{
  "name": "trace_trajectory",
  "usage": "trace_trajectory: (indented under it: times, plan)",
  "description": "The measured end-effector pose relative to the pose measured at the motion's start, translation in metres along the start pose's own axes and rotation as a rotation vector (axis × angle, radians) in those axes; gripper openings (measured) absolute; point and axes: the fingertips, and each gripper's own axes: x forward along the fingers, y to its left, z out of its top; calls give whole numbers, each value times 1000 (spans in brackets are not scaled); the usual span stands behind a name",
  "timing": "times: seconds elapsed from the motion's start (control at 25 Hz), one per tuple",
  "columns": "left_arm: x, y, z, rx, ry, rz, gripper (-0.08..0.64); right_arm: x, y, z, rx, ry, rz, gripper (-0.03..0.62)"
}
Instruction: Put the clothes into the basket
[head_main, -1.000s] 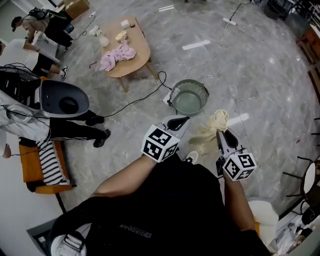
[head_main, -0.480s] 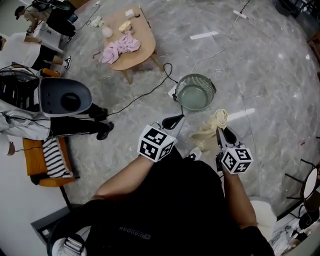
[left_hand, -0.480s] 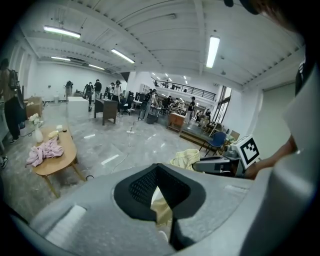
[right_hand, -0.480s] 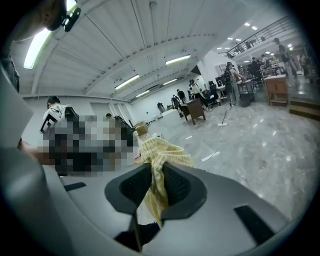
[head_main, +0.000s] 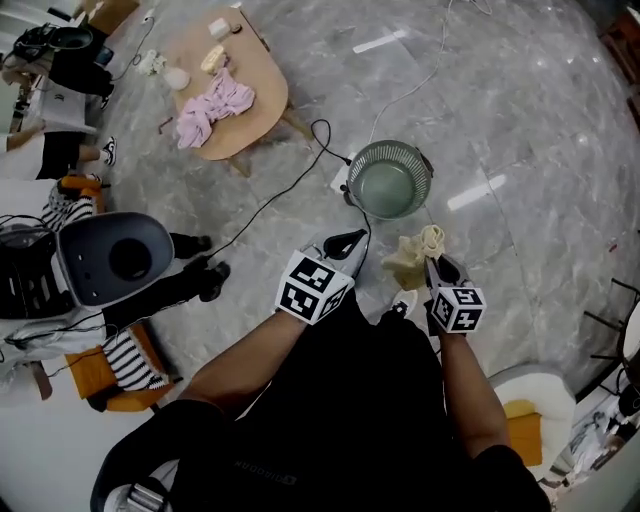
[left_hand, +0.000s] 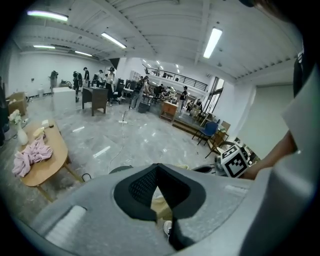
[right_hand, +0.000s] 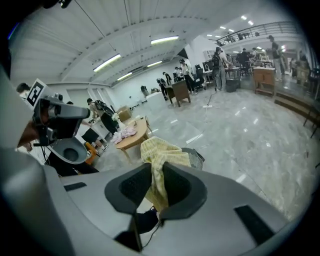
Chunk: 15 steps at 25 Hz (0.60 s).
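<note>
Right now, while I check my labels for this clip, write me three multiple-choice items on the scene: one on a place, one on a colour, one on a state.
1. Where does the pink garment lie?
A. on the wooden table
B. in the basket
C. on the floor

2. What colour is the cloth in the right gripper?
A. blue
B. pale yellow
C. black

3. What state is the wire basket in?
A. tipped over
B. full of clothes
C. upright and empty

Key:
1 A: the pink garment lies bunched on the wooden table.
2 B: the cloth clamped in the right gripper is pale yellow.
3 C: the wire basket stands on the floor with its bare bottom showing.
</note>
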Motion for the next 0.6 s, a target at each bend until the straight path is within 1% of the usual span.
trace_trajectory:
  times: [0.12, 0.24, 0.4, 0.6]
  plan:
    - [19, 20, -1, -2, 33, -40, 0, 39, -12, -15, 17, 59, -42, 77]
    - [33, 41, -10, -7, 66, -65, 0, 79, -22, -30, 46, 114, -74, 77]
    - [50, 67, -24, -18, 93, -64, 0, 130, -41, -47, 79, 187, -95, 78]
    - [62, 96, -35, -2, 124, -41, 0, 194, -67, -71, 104, 288, -122, 77]
